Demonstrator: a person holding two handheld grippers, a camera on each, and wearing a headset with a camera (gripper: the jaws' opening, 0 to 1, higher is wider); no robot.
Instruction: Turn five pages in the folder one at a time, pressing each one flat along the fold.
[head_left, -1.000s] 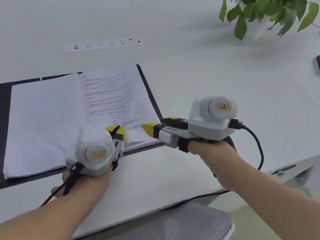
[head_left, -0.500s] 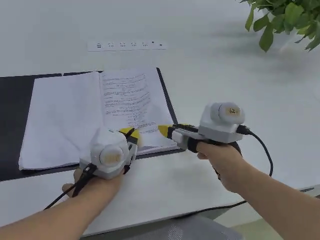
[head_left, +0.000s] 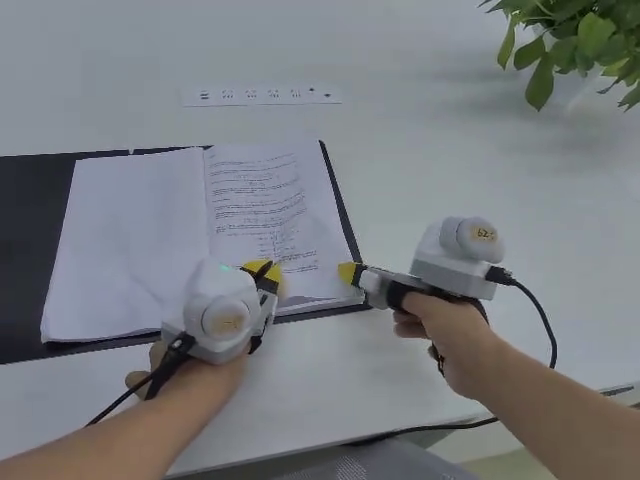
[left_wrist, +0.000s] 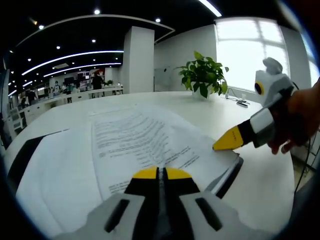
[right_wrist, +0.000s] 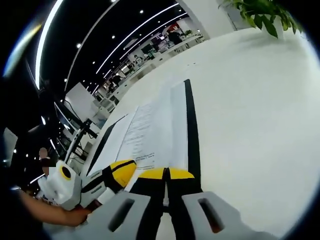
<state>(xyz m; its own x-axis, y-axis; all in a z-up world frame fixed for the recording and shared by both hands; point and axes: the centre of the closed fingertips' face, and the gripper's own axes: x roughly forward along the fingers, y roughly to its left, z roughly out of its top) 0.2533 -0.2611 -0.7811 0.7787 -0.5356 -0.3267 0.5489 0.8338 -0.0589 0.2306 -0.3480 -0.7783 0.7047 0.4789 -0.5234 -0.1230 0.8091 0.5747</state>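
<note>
An open black folder (head_left: 336, 205) lies on the white table, with a blank page on its left and a printed page (head_left: 262, 215) on its right. My left gripper (head_left: 266, 272) is shut, its yellow tips over the near edge of the printed page (left_wrist: 145, 142). My right gripper (head_left: 349, 273) is shut too, its tip just off the folder's near right corner (right_wrist: 192, 145). In the left gripper view the right gripper (left_wrist: 230, 140) comes in from the right at that corner. In the right gripper view the left gripper (right_wrist: 117, 173) lies low at the left.
A white power strip (head_left: 262, 96) lies on the table beyond the folder. A green potted plant (head_left: 575, 40) stands at the far right. Black cables trail from both grippers toward the table's near edge (head_left: 330, 435). Bare white tabletop (head_left: 470, 160) spreads to the right of the folder.
The head camera has shifted, so the folder sits further right. My right gripper has drawn back a little from the left one, toward the folder's corner. Both stay shut.
</note>
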